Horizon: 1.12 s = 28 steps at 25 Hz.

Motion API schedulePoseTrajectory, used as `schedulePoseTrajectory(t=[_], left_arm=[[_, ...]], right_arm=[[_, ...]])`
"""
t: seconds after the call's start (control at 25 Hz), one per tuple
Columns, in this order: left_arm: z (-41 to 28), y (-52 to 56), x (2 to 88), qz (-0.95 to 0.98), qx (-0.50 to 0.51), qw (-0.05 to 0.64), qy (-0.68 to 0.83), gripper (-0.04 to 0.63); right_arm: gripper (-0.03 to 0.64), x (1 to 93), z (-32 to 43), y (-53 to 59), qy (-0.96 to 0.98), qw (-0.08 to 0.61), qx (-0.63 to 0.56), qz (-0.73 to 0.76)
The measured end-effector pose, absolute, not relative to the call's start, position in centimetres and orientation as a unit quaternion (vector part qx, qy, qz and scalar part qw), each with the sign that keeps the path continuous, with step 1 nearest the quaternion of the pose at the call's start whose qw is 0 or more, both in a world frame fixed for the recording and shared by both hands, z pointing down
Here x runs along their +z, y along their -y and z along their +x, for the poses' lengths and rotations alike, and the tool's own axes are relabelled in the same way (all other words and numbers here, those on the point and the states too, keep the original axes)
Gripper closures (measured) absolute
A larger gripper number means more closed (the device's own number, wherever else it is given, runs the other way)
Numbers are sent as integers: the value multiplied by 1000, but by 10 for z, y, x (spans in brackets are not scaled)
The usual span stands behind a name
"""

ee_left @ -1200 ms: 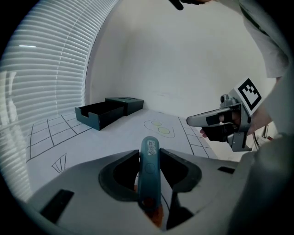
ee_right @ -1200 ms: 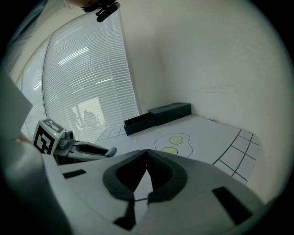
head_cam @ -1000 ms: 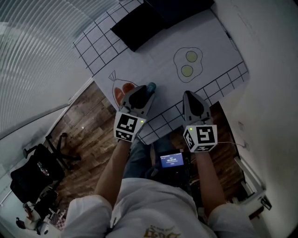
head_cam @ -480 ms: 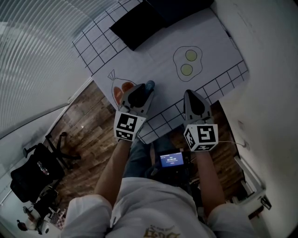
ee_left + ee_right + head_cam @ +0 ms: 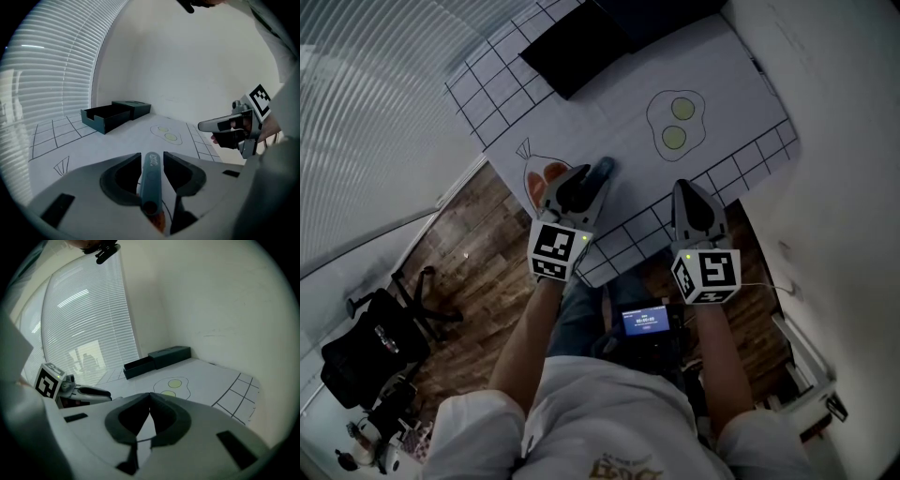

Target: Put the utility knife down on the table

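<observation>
The left gripper [image 5: 152,155] points down at a slant over the near edge of the table [image 5: 117,143]. Its jaws have just been opening and now stand wide. The utility knife [image 5: 151,180] lies lengthwise between them, its far end just past the jaw tips. A thin gap shows on each side of it, so the pads no longer seem to press on it. It looks as though the knife rests on the table sheet, with its near end over an orange drawing [image 5: 546,173].

The task looks all but done, and what remains is a clean exit. The jaws should be kept at this width and drawn straight back along the knife's own line. Any sideways drift or roll would let a jaw catch the handle and drag or spin it. A slight lift while backing out would keep the lower edges of the jaws off the sheet.

The right gripper [image 5: 150,398] is beside the left, jaws closed together on nothing. It does best to hold its place, clear of the knife. The fried-egg drawing [image 5: 167,133] and the dark box [image 5: 112,115] lie well ahead of the jaws and are no obstacle.
</observation>
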<state>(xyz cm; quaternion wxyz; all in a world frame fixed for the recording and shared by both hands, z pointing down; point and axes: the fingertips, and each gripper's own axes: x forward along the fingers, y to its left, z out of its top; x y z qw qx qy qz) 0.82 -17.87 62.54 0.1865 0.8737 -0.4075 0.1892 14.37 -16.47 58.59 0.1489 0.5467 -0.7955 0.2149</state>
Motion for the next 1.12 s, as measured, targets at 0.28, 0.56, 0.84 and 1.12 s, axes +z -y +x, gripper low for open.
schedulePoseTrajectory(t=[0.28,0.56,0.84,1.12], left_arm=[[5,176,617,876,189,169,411,491],[-1,172,604,881,192,146,407,588],[-7,169,593,882,193,140,406,588],[-18,167,574,884,188,124,409,588]], right_arm=[[609,580,144,163,795,145,211,550],[609,571,140,160,797,139,205,551],[609,558,135,158,799,134,197,552],[609,541,128,157,800,128,189,555]])
